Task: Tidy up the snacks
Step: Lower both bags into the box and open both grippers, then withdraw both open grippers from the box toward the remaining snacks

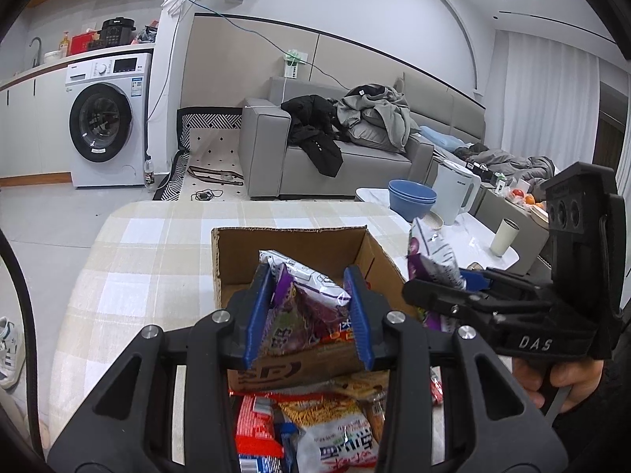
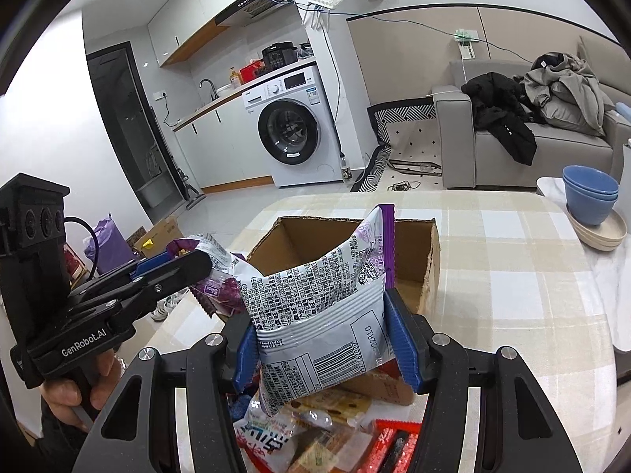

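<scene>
My left gripper [image 1: 309,276] is shut on a purple snack packet [image 1: 303,303], held just above the near wall of an open brown cardboard box [image 1: 292,244]. My right gripper [image 2: 321,307] is shut on a white packet with purple edges [image 2: 319,307], back side with barcode toward the camera, also in front of the box [image 2: 414,252]. Each gripper shows in the other's view: the right gripper [image 1: 434,287] on the right with its packet [image 1: 430,252], the left gripper [image 2: 189,266] on the left. A pile of loose snack packets [image 1: 315,414] lies below, near the table's front.
The checked tablecloth [image 1: 157,256] covers the table around the box. To the right stand stacked blue bowls [image 1: 412,197], a white kettle [image 1: 457,189] and a pale cup [image 1: 504,236] on a lower white table. A grey sofa [image 1: 355,157] with clothes is beyond.
</scene>
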`<state>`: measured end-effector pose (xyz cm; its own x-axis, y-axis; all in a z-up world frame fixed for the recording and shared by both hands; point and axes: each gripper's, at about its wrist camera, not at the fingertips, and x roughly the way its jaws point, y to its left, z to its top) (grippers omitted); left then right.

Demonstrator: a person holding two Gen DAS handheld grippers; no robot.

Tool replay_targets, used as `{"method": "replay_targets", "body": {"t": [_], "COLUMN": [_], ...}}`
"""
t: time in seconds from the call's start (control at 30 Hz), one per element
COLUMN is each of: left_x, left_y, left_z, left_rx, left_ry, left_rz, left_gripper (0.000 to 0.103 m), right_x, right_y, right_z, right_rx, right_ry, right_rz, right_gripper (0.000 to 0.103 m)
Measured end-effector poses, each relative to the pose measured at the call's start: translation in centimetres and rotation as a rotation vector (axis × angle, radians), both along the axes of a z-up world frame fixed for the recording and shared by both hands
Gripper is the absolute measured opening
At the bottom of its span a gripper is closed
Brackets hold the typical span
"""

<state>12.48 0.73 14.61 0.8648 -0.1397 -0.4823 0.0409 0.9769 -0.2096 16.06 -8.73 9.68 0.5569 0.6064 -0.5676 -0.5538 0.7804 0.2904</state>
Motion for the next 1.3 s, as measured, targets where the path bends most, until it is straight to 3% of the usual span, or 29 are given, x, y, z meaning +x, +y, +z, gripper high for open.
{"method": "replay_targets", "body": {"t": [0.37,0.63,0.7,0.87,1.07,1.17,1.27,1.3], "left_x": [3.9,5.6,6.1,6.7,7.9,8.2,7.9,7.8], "left_y": [-0.4,-1.2,-1.4,-1.3,-1.2,-0.8,-0.9,-0.9], "left_z": [-1.0,-2.3,-2.5,-3.0,-4.1,-4.8,-4.9,-4.9], "left_rx": [0.021,0.051,0.055,0.047,0.05,0.016,0.037,0.046], "left_ry": [0.023,0.045,0.055,0.067,0.119,0.14,0.137,0.139], "left_rz": [0.024,0.023,0.025,0.027,0.056,0.038,0.044,0.045], "left_gripper": [0.034,0.035,0.035,0.037,0.056,0.081,0.084,0.09], "right_x": [3.4,4.8,4.5,3.6,2.8,2.0,1.0,0.7], "right_y": [1.1,1.1,0.7,-0.5,-1.7,-2.4,-3.4,-3.6], "right_z": [-1.6,-3.7,-3.5,-2.1,-1.2,-0.9,-1.0,-1.0], "right_rx": [0.066,0.054,0.058,0.094,0.079,0.072,0.081,0.085], "right_ry": [0.07,0.116,0.105,0.052,0.037,0.025,0.019,0.021], "right_rz": [-0.013,-0.043,-0.052,-0.068,-0.073,-0.092,-0.103,-0.103], "right_gripper": [0.058,0.06,0.073,0.088,0.095,0.102,0.102,0.102]}}
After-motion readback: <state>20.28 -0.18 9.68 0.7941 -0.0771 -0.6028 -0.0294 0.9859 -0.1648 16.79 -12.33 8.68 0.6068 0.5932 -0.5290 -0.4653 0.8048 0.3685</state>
